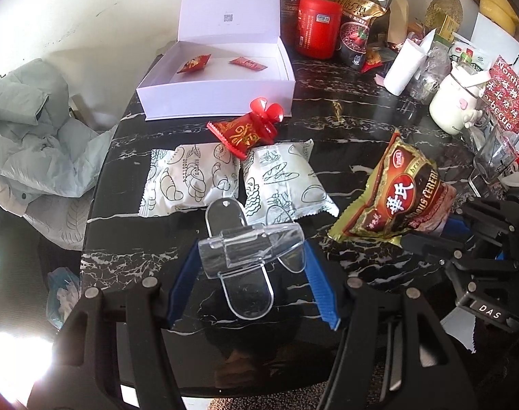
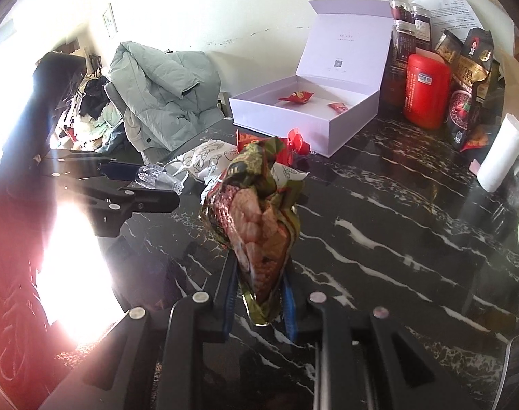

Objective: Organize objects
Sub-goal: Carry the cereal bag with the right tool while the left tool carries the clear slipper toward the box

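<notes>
My left gripper (image 1: 249, 273) is shut on a clear plastic clip (image 1: 249, 251), held off the black marble table (image 1: 345, 109) between the blue pads (image 1: 319, 287). The right gripper (image 2: 259, 273) is shut on a brown and gold cereal packet (image 2: 256, 232), which stands up out of its jaws; the same packet (image 1: 396, 198) shows at the right of the left wrist view. Two white bread packets (image 1: 191, 181) (image 1: 283, 184) lie side by side ahead. A red candy packet (image 1: 240, 135) and a red plastic piece (image 1: 266, 112) sit behind them. The open white box (image 1: 218, 100) holds two red candies (image 1: 193, 63).
A red canister (image 1: 317, 27), dark snack bags (image 1: 362, 17), a paper roll (image 1: 404, 65) and a white mug (image 1: 454, 102) crowd the far right of the table. A grey-green jacket (image 1: 30, 130) lies on a chair past the table's left edge.
</notes>
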